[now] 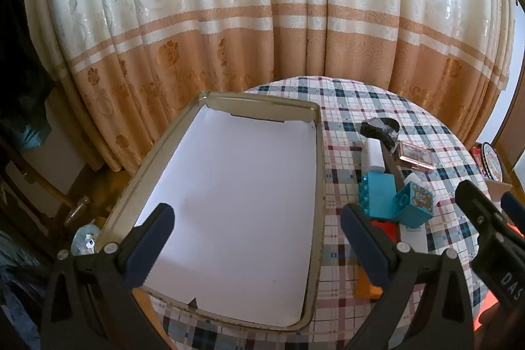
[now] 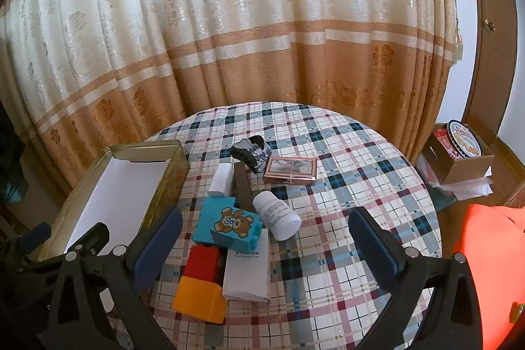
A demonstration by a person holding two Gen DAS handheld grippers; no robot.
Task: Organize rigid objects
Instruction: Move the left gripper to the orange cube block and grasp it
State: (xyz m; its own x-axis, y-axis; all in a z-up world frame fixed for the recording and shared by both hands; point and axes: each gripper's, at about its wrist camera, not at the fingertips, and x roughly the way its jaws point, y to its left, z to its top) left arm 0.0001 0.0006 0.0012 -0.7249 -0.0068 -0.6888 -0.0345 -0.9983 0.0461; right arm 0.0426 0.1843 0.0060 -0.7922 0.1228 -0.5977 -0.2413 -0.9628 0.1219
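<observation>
From the left wrist view, the left hand-held gripper point(image 1: 257, 246) hangs over a metal tray point(image 1: 320, 173) lined with white paper point(image 1: 236, 195), its jaws spread wide with nothing between them — one blue-padded finger over the tray's near left rim, the other over its right edge. The tray sits on the left part of a round surface point(image 1: 354, 107) covered in a plaid cloth. To the right of the tray lies a cluster of small things: a teal toy block point(image 1: 377, 191) beside a teal cube with a bear picture point(image 1: 415, 204), a white box point(image 1: 374, 154) behind them, a dark patterned hair clip point(image 1: 380, 128) farther back, and a pink framed case point(image 1: 416, 156) to its right. The right hand-held gripper point(image 1: 485, 218) shows at the right edge. A cream and orange curtain point(image 1: 229, 22) hangs behind. From the right wrist view, the right hand-held gripper point(image 2: 265, 241) is also wide apart and holds nothing — its fingers straddle the pile from above without touching it. Between them lie the teal bear block point(image 2: 229, 223), a white bottle point(image 2: 277, 215) on its side just right of it, a red block point(image 2: 201, 263) and an orange block point(image 2: 200, 297) nearer the camera, and a white carton point(image 2: 246, 274) beside those. The hair clip point(image 2: 251, 151) and the pink case point(image 2: 290, 169) lie farther back, and the tray point(image 2: 178, 173) stands at the left. A cardboard box point(image 2: 466, 171) sits on the floor at the right.
</observation>
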